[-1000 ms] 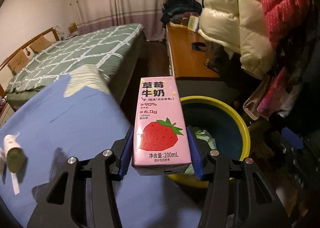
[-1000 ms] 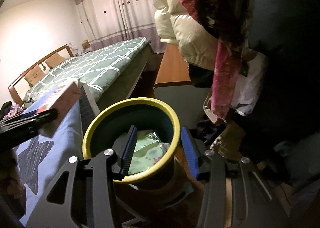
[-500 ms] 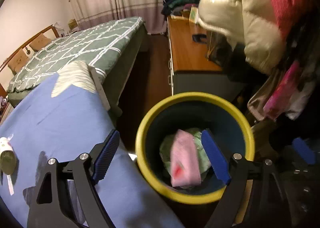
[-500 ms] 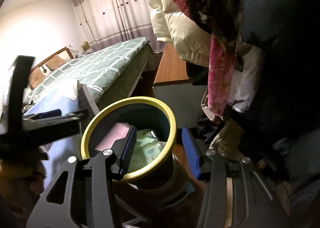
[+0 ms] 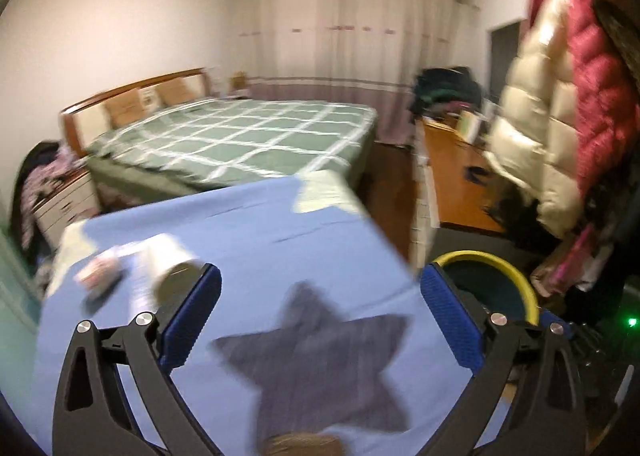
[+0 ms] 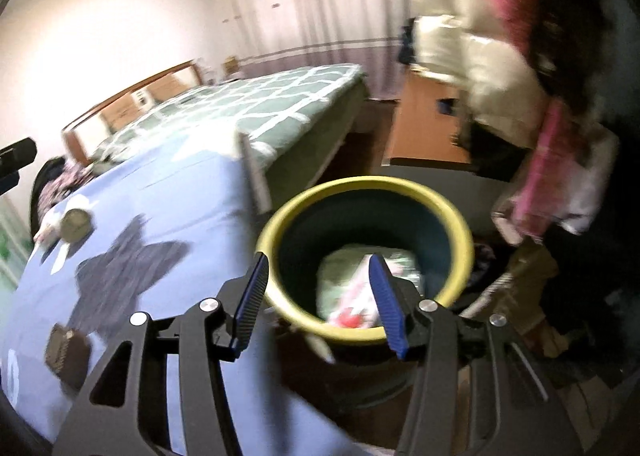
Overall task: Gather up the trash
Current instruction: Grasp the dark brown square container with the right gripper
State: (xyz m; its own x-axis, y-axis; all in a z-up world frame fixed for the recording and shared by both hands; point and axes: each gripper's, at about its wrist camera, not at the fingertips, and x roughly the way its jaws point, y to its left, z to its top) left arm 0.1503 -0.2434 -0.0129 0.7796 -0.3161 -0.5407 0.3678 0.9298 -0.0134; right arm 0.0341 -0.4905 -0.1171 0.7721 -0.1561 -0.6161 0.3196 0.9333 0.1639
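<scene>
The pink strawberry milk carton (image 6: pixel 356 304) lies inside the yellow-rimmed dark bin (image 6: pixel 360 184), on a green wrapper (image 6: pixel 344 268). My right gripper (image 6: pixel 318 262) hovers above the bin's near rim, its jaws opening with nothing between them. My left gripper (image 5: pixel 320 280) hangs over the blue tablecloth (image 5: pixel 260 240) and its dark star patch, jaws opening wide and empty. The bin's rim (image 5: pixel 480 256) shows just right of it. A white bottle with an olive cap (image 5: pixel 172 260) and a small pink-white piece (image 5: pixel 100 272) lie on the cloth to its left. A brown packet (image 6: pixel 66 348) lies near the table's front.
A bed with a green checked cover (image 5: pixel 240 136) stands behind the table. A wooden desk (image 5: pixel 452 176) runs along the right. Cream and red padded coats (image 5: pixel 560 96) hang over the bin's far side. A drawer unit (image 5: pixel 64 200) with clothes stands at the far left.
The left gripper opened and let the milk carton fall into the bin, then swung left and up over the blue table. The right gripper shifted left over the bin's rim and opened a little.
</scene>
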